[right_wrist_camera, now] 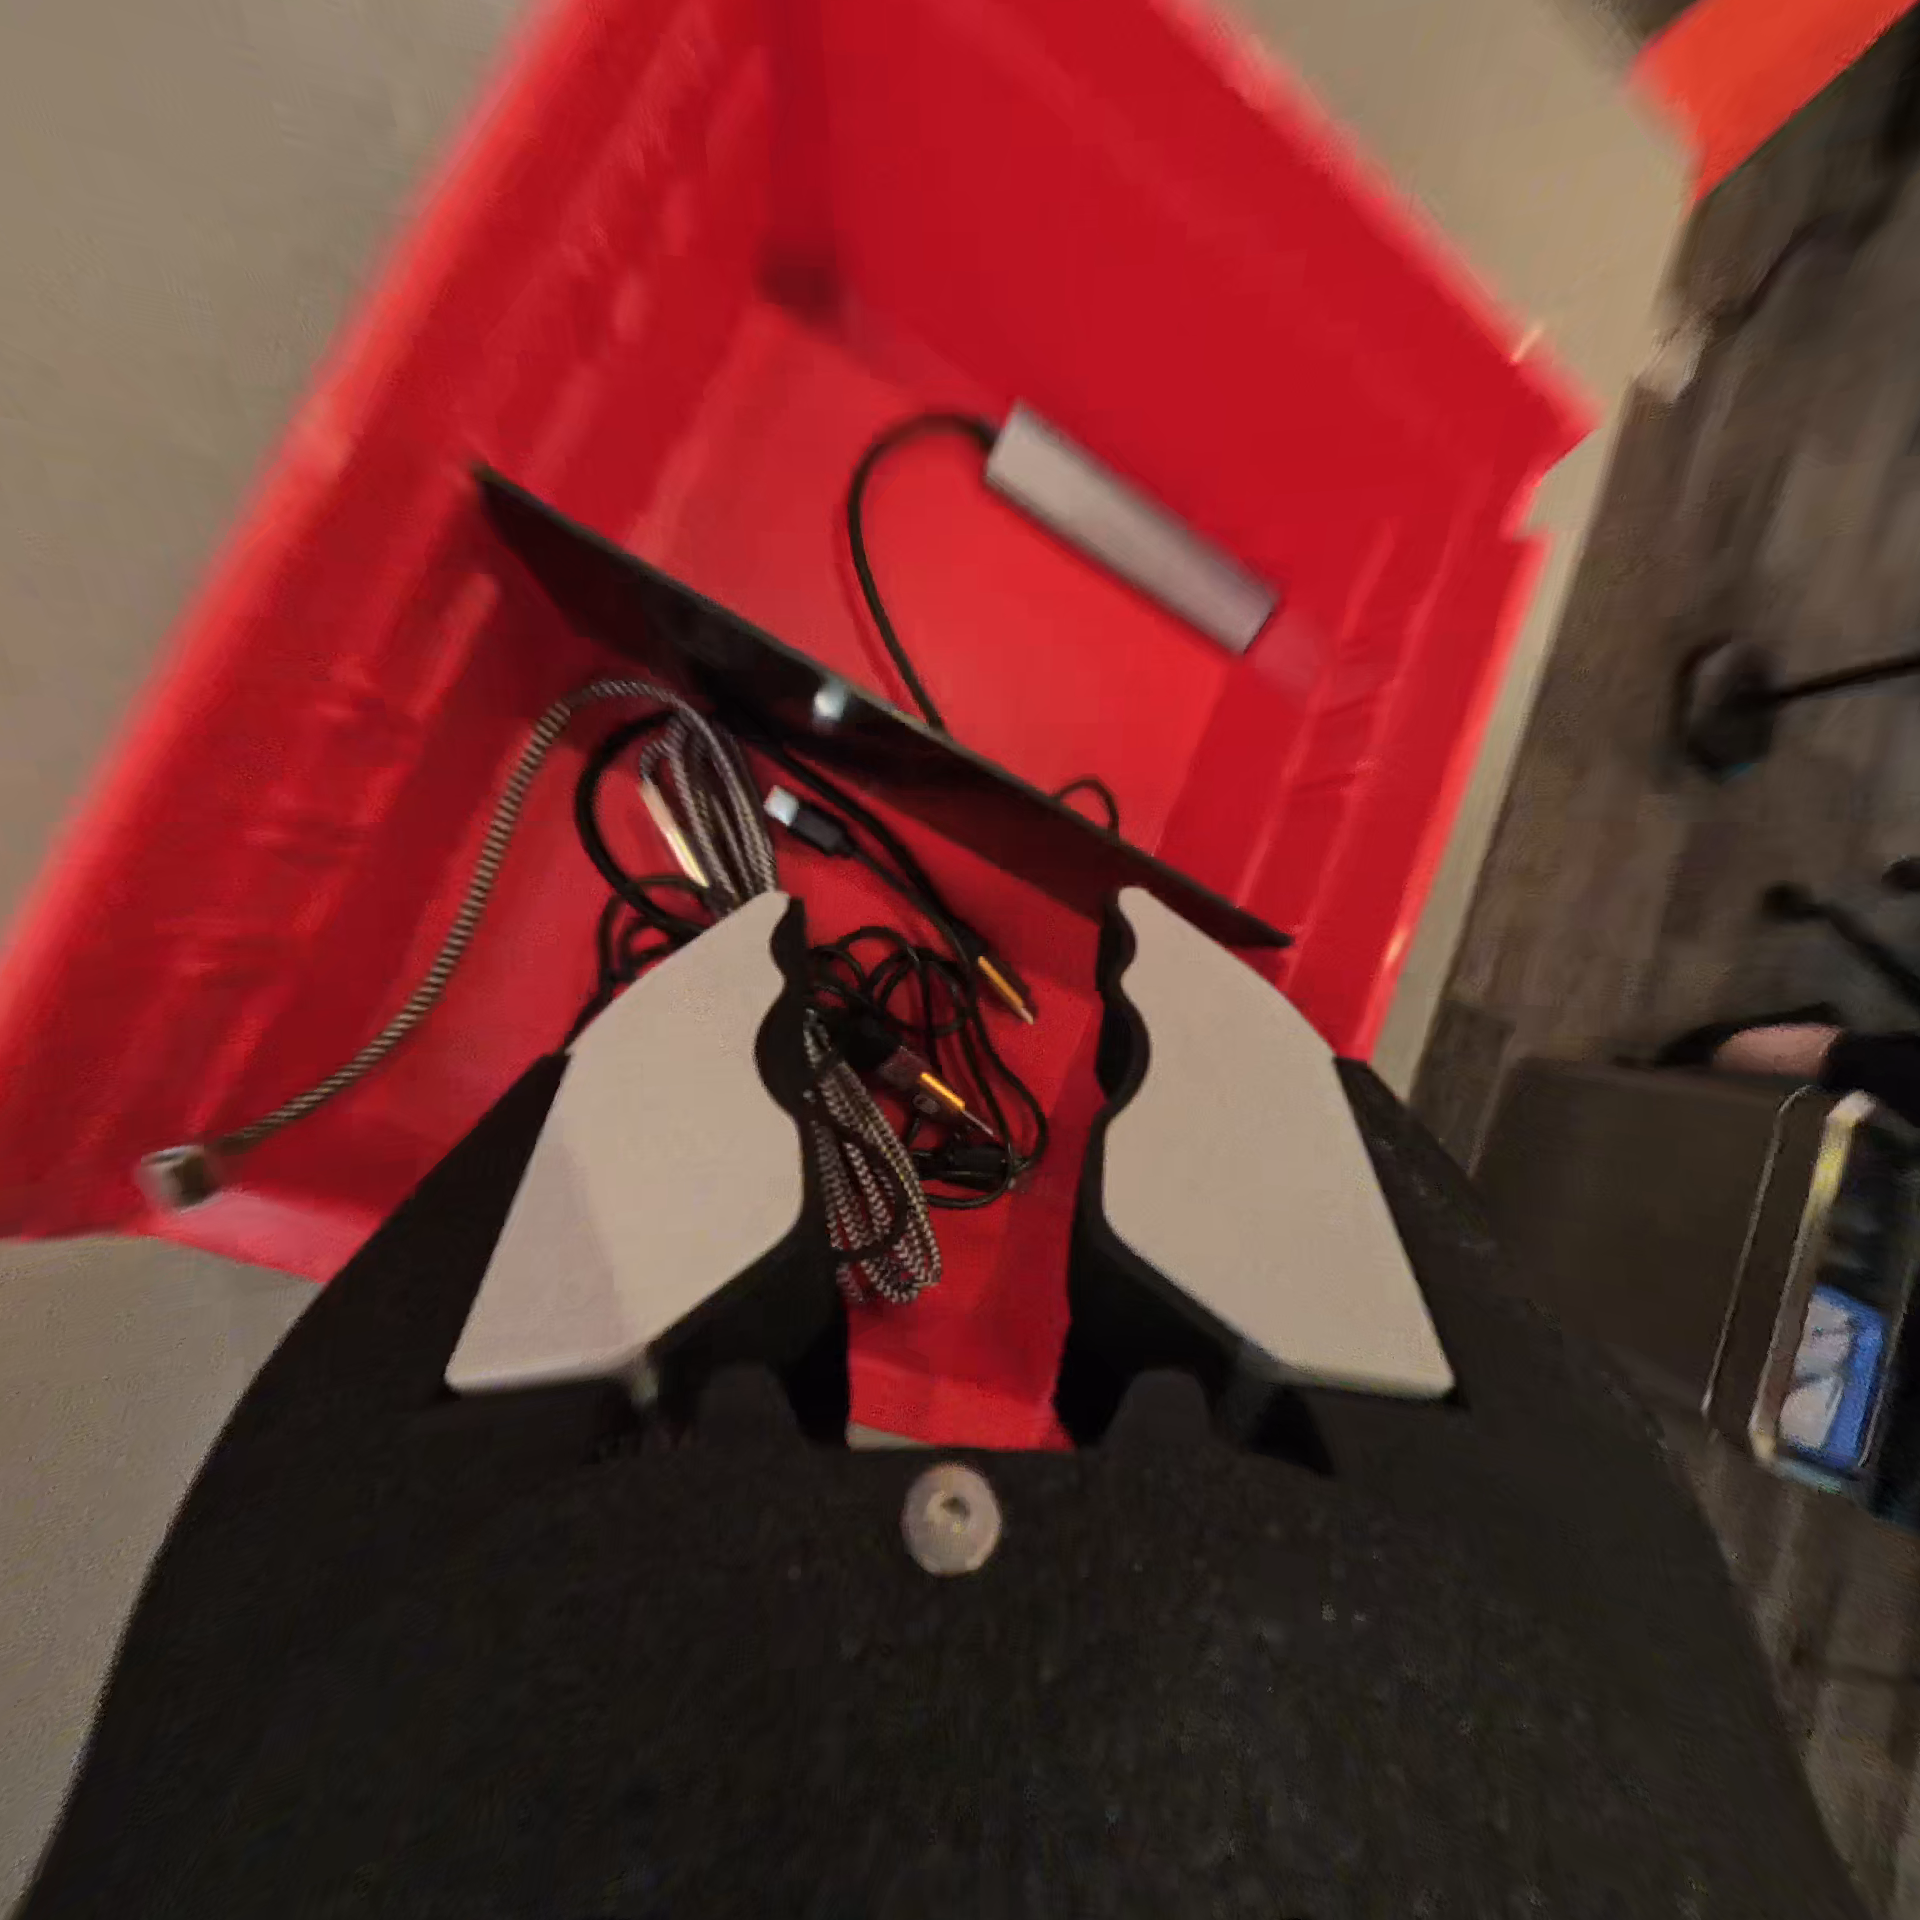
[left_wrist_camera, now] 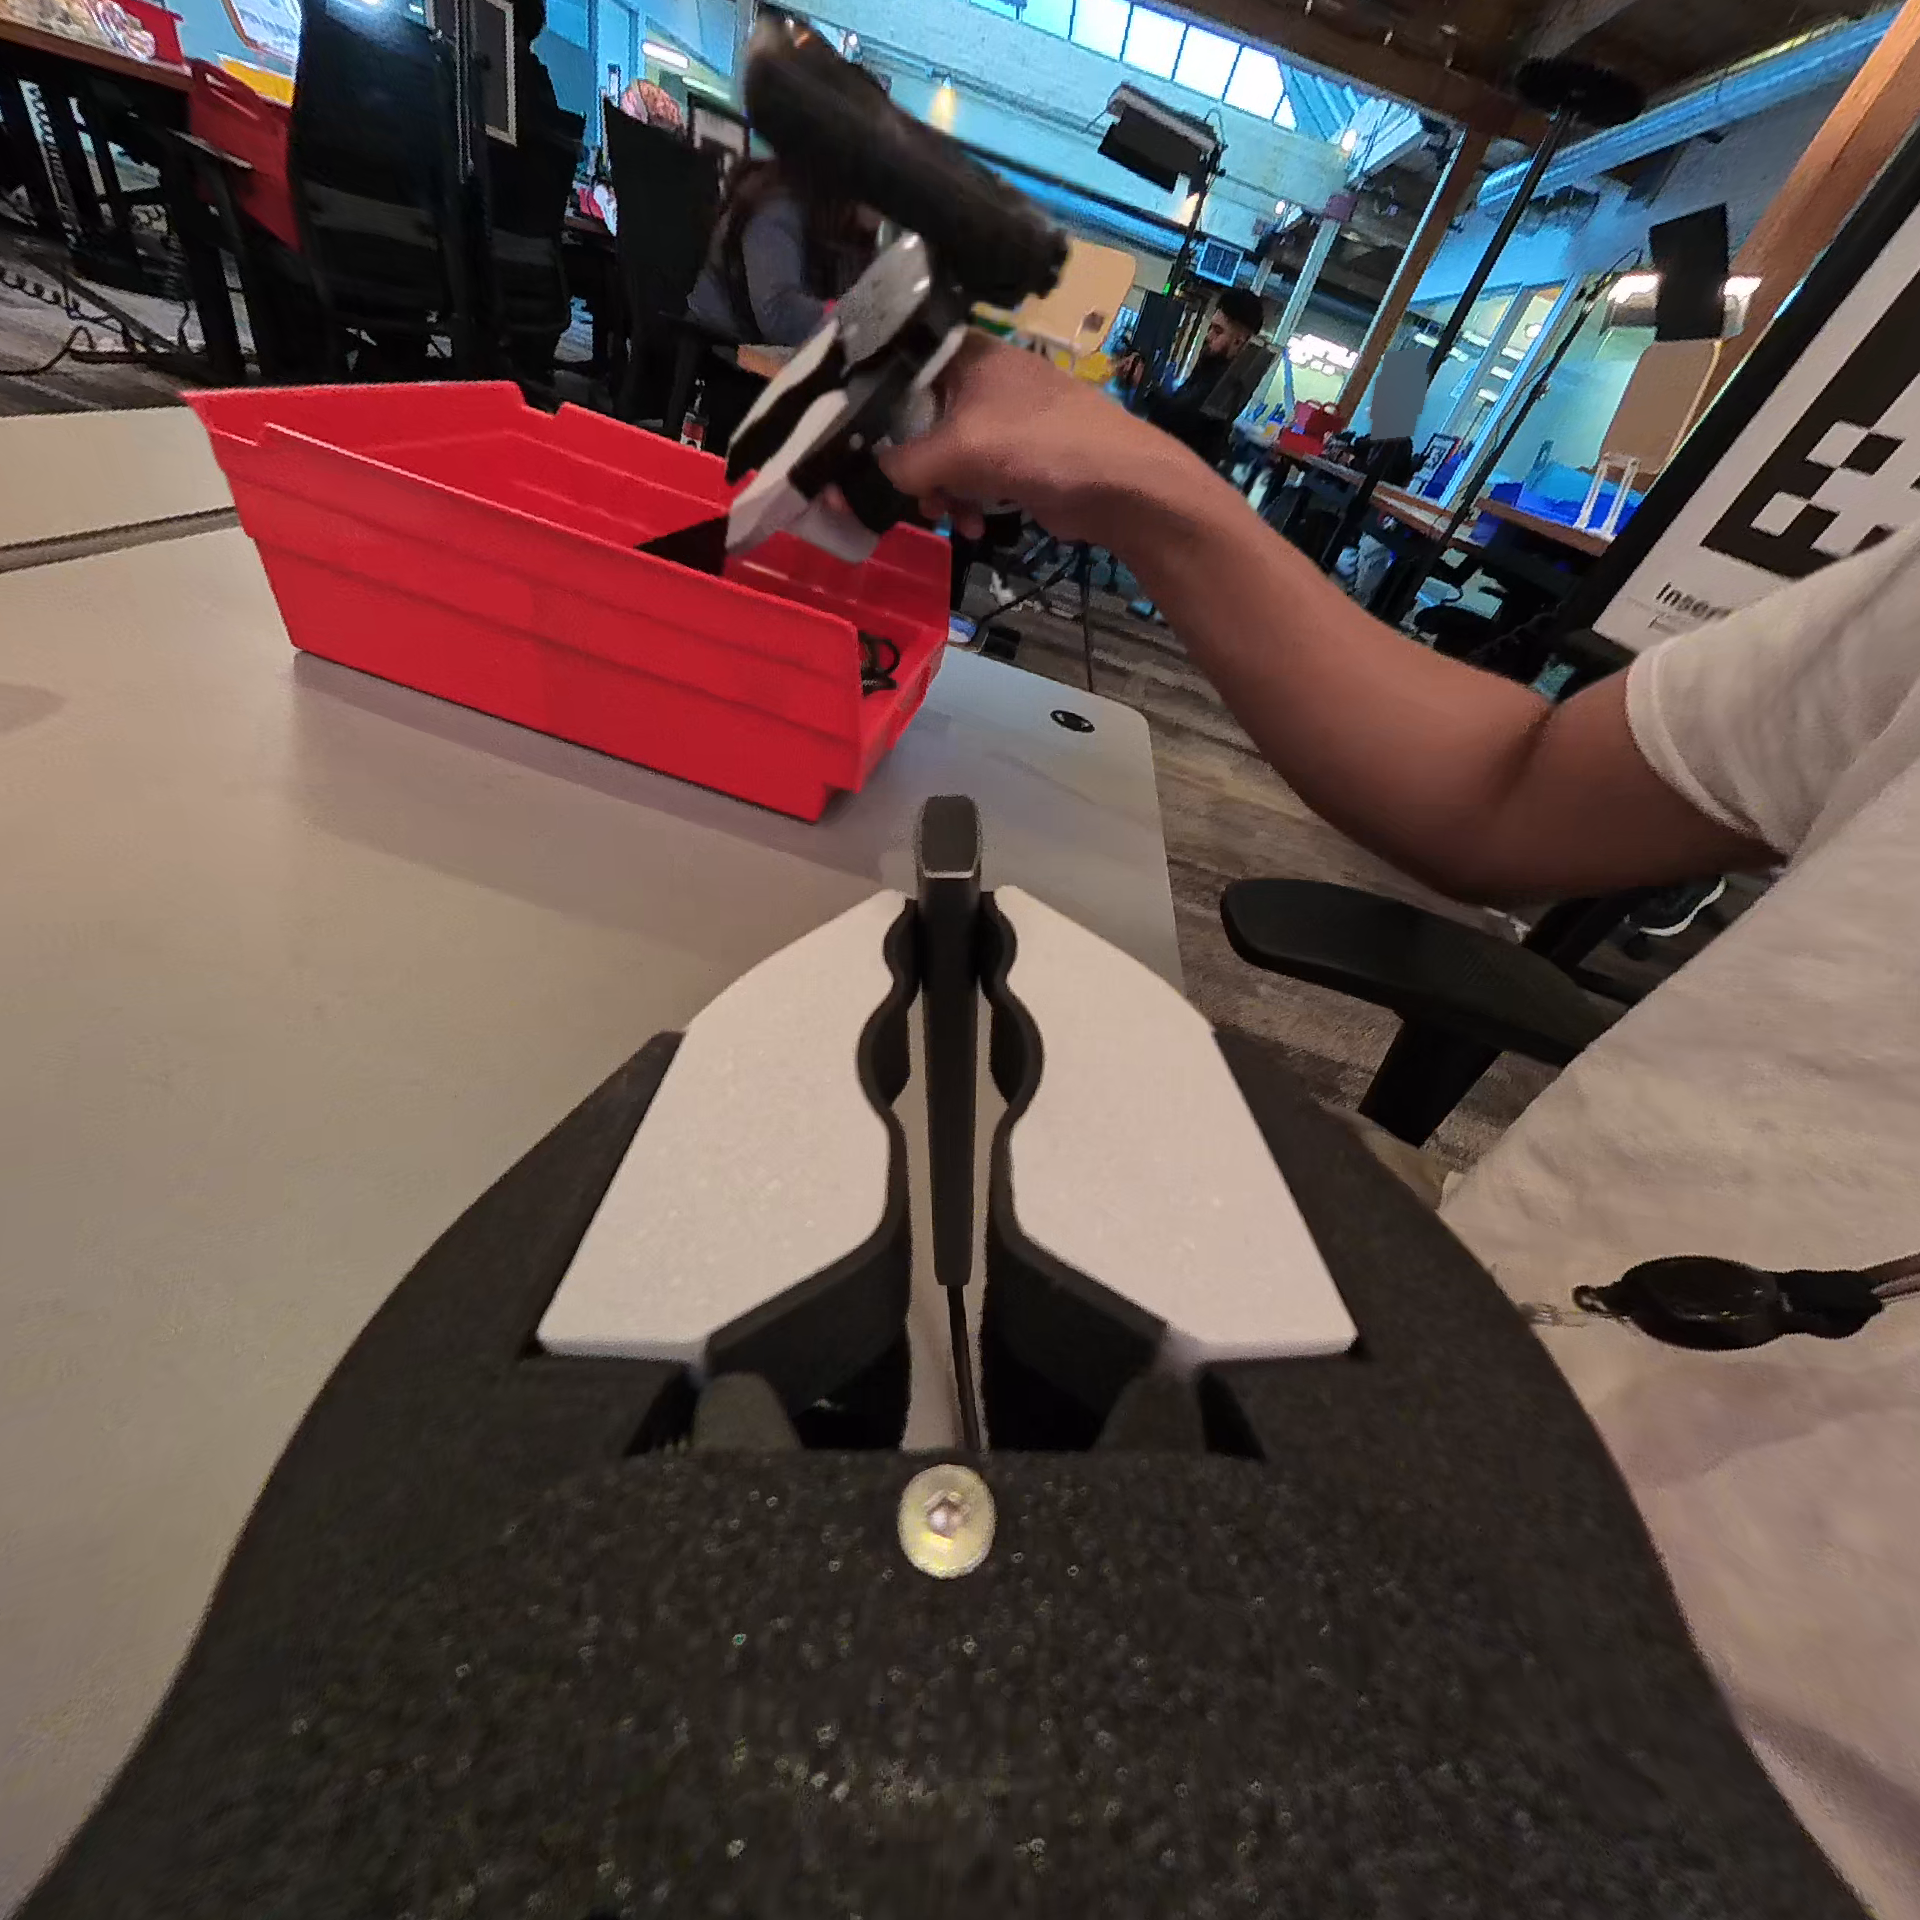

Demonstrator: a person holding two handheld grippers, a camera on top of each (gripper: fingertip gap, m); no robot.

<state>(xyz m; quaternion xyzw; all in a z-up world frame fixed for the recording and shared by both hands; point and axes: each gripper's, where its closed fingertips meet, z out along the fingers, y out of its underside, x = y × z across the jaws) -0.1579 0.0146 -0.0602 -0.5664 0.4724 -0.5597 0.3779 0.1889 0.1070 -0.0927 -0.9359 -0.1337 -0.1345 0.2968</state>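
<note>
The left gripper (left_wrist_camera: pixel 948 914) is held low over the pale table (left_wrist_camera: pixel 312 987), its jaws pressed together on a slim black plug (left_wrist_camera: pixel 948 997). The plug's long axis runs straight forward along the fingers; its squared tip sticks out past the fingertips towards the red bin (left_wrist_camera: pixel 540 613), and a thin cable trails back from its rear end.

The right gripper (right_wrist_camera: pixel 951 914), carried in a hand (left_wrist_camera: pixel 997 447), is tilted down into the red bin (right_wrist_camera: pixel 1039 208) with its jaws spread wide and nothing held between them. Between and just beyond the fingers a tangle of cables (right_wrist_camera: pixel 883 1049) is seen on the bin floor, including a braided black-and-white cable (right_wrist_camera: pixel 873 1174). A flat black divider (right_wrist_camera: pixel 831 707) slants across the bin, and beyond it a grey hub (right_wrist_camera: pixel 1132 530) lies with its lead curled beside it.
</note>
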